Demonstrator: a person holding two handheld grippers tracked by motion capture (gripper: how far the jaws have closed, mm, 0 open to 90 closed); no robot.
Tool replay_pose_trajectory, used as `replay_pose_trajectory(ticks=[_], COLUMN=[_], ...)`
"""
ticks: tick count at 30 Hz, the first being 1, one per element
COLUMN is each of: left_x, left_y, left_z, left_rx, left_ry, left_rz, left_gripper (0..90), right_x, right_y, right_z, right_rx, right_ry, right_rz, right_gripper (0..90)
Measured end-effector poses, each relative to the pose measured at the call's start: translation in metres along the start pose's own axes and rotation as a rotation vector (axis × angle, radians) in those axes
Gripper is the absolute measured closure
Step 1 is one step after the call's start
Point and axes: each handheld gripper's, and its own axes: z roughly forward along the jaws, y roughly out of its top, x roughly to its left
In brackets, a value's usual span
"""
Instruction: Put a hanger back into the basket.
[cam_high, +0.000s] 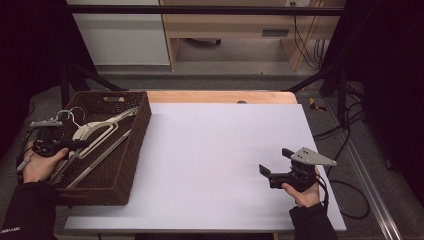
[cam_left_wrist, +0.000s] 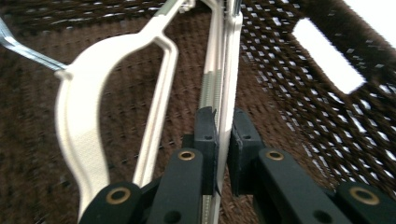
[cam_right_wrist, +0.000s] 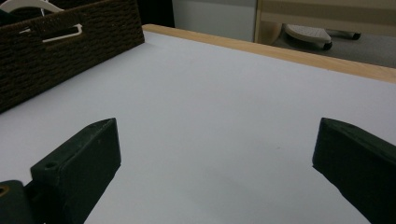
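Down at the left edge of the surface (cam_high: 215, 165), a dark woven basket (cam_high: 137, 145) holds a few pale hangers, and the left claw (cam_left_wrist: 223, 140) has its jaws pinching the thin straight bar of one hanger (cam_left_wrist: 229, 79) between the pads. Seen from above, that left claw (cam_high: 75, 144) sits low inside the basket, with the person's hand behind it. A second hanger with a broad curved shoulder (cam_left_wrist: 77, 116) lies just beside the held one, its metal hook (cam_left_wrist: 23, 49) pointing off to the side. The step looks like lifting the gripped hanger out. To do it well, the grip should stay firm on the narrow bar, since it could twist or slip sideways; raise it straight up and slowly so its hook and arms do not snag the neighbouring hanger or the basket wall. The right claw (cam_right_wrist: 215, 154) hangs spread wide over bare surface, well apart from the basket, holding nothing, free to receive or steady the hanger.
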Motion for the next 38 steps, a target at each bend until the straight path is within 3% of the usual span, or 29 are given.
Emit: replay_pose_trajectory(ticks=[2, 4, 5, 8, 13, 18, 25, 28, 32, 38], left_x=[-0.002, -0.003, -0.004, -0.006, -0.023, -0.056, -0.104, -0.126, -0.152, -0.177], left_y=[0.0, -0.002, -0.003, -0.007, -0.008, -0.006, -0.005, -0.004, -0.005, -0.012], left_z=[-0.002, -0.007, -0.009, -0.019, -0.036, -0.047, -0.046, -0.037, -0.024, -0.008], left_rx=[0.015, -0.026, -0.044, -0.122, -0.265, -0.387, -0.481, -0.5, -0.486, -0.455], left_ry=[0.062, 0.145, 0.162, 0.163, 0.113, 0.048, -0.022, -0.07, -0.119, -0.166], left_rz=[0.011, -0.004, -0.016, -0.042, -0.045, -0.017, 0.048, 0.071, 0.112, 0.136], left_gripper=[80.6, 71.7, 69.4, 66.1, 57.1, 47.0, 30.8, 20.9, 13.3, 5.4], right_x=[0.0, -0.001, -0.001, -0.001, -0.001, -0.001, -0.001, -0.001, -0.001, -0.002], right_y=[0.0, 0.0, 0.0, 0.0, 0.0, 0.0, 0.002, 0.002, 0.002, 0.003], right_z=[0.001, 0.0, 0.0, 0.0, 0.0, -0.001, -0.004, -0.005, -0.005, -0.01], right_rx=[0.005, 0.004, 0.002, 0.004, 0.005, -0.004, -0.021, -0.03, -0.031, -0.05], right_ry=[-0.005, -0.002, -0.002, -0.006, -0.001, -0.002, 0.001, 0.007, 0.009, 0.009], right_rz=[0.001, 0.002, 0.005, 0.007, 0.002, 0.009, 0.007, 0.013, 0.014, 0.011], right_gripper=[1.6, 1.6, 1.6, 1.6, 1.6, 1.6, 1.6, 1.6, 1.6, 1.5])
